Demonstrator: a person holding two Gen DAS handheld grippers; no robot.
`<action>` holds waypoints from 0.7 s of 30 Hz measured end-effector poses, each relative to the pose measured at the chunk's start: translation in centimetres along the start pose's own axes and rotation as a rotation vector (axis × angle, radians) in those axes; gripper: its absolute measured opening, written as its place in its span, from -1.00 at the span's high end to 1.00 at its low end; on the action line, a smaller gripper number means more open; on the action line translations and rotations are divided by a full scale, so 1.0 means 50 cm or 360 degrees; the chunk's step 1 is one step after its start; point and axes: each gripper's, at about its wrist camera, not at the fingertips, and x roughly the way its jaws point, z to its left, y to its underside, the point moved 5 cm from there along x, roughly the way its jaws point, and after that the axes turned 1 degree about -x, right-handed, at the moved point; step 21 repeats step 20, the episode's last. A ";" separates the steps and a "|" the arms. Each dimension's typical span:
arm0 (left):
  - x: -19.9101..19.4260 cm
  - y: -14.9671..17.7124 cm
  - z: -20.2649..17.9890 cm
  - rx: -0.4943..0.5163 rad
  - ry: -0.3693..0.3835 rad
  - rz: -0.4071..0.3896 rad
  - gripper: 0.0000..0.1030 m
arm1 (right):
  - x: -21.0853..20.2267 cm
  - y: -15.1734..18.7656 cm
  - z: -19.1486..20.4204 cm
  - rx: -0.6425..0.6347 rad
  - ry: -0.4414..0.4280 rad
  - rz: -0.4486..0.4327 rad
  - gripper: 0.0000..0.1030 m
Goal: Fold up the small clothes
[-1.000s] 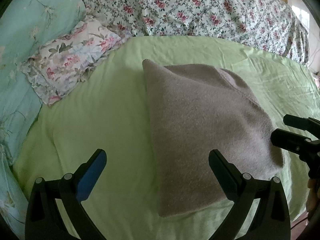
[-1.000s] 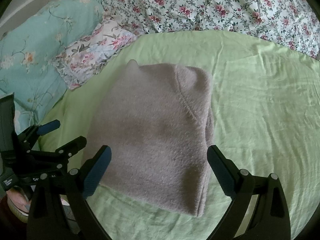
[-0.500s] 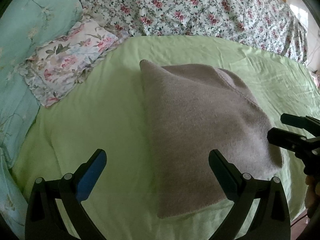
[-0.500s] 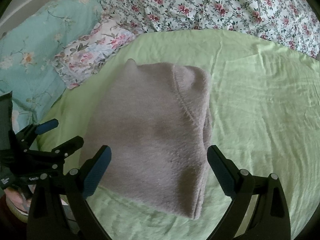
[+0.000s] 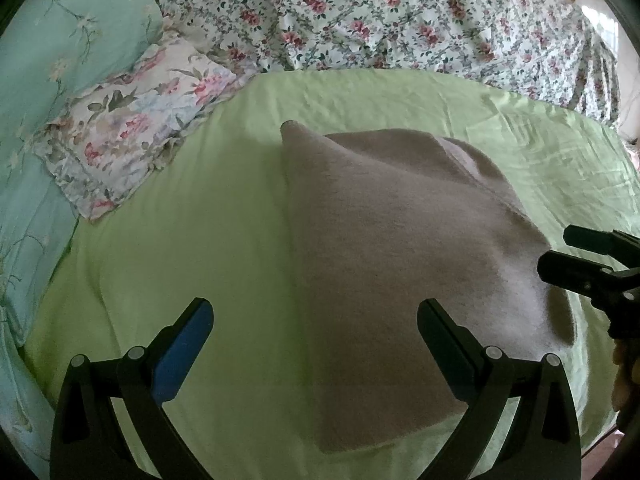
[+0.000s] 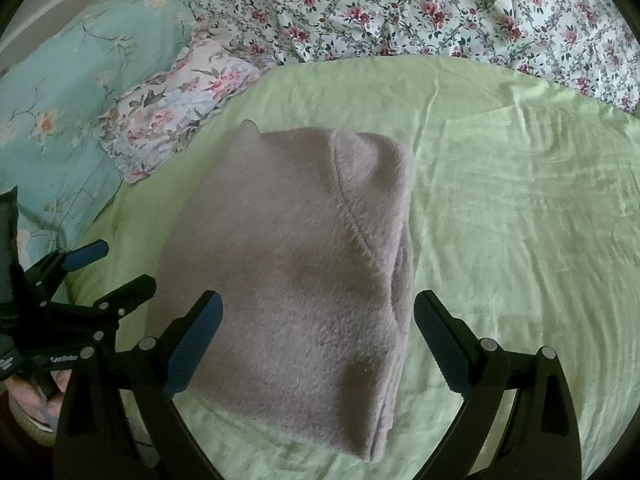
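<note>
A fuzzy grey-mauve garment [image 5: 400, 264] lies folded into a thick rectangle on the light green bedsheet [image 5: 192, 248]; the right wrist view shows the same garment [image 6: 296, 264] with a curved seam across its top layer. My left gripper [image 5: 316, 332] hovers open over the garment's near left corner, nothing between its fingers. My right gripper [image 6: 318, 328] hangs open above the garment's near edge, also holding nothing. The right gripper [image 5: 576, 256] appears at the right edge of the left wrist view, beside the garment. The left gripper [image 6: 114, 266] shows at the lower left of the right wrist view.
A floral pillow [image 5: 132, 144] and a teal floral quilt [image 5: 48, 64] lie at the left. A white rose-print duvet [image 5: 400, 20] is bunched along the far side. Bare green sheet [image 6: 520, 220] stretches to the right of the garment. A hand [image 6: 28, 396] holds the left gripper.
Both grippers have drifted slightly closer to the garment and stay open. The garment has not moved.
</note>
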 end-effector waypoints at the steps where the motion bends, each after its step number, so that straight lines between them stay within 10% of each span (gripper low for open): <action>1: 0.001 -0.002 0.001 -0.0002 -0.0001 0.0001 -0.98 | 0.002 -0.001 -0.001 0.0002 -0.0002 0.0001 -0.87; 21: -0.004 -0.001 -0.011 0.0036 -0.0025 0.0004 -0.98 | 0.014 0.000 0.015 0.0018 -0.0022 0.0002 -0.88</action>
